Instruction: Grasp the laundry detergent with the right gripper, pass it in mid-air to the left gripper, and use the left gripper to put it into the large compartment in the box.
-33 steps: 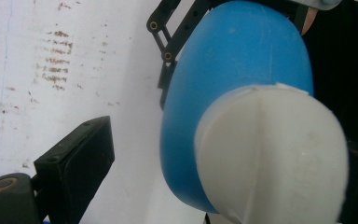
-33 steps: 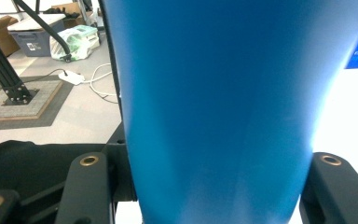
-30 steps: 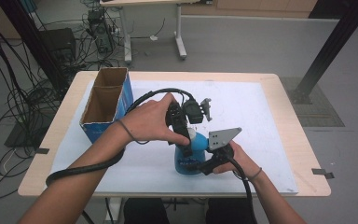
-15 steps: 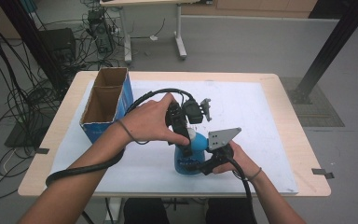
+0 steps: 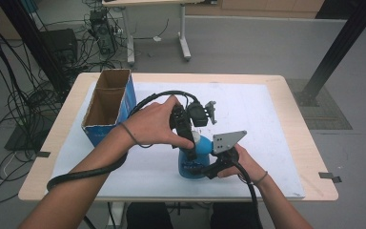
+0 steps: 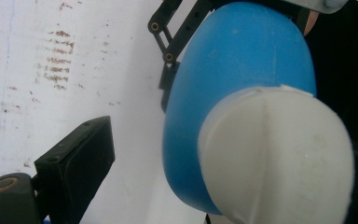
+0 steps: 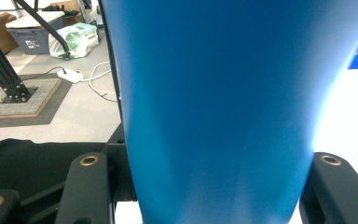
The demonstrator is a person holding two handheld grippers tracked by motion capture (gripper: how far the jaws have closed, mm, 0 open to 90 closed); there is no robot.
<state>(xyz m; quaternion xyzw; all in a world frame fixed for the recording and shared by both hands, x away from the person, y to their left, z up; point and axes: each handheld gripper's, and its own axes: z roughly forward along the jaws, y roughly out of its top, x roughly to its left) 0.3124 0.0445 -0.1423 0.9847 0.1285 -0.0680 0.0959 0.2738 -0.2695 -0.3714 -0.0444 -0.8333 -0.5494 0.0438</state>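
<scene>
Blue bottle (image 5: 194, 162), white cap (image 6: 279, 158): upright near table (image 5: 286, 95) front edge. Right gripper (image 5: 209, 168) clamped on its body. Left gripper (image 5: 189, 143) above cap; its state cannot be told.

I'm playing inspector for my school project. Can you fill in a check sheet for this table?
Surface: white sheet over a wooden table, stained.
Job's things: blue bottle with white cap, standing upright.
Clutter: open cardboard box at the table's left.
Grippers: right claw shut on the bottle's body; left claw at the cap, one jaw beside it, grip unclear.
Cables: black cable trails from the left claw over the front edge.
Surroundings: grey floor, cable tangle at left, another table behind.
</scene>
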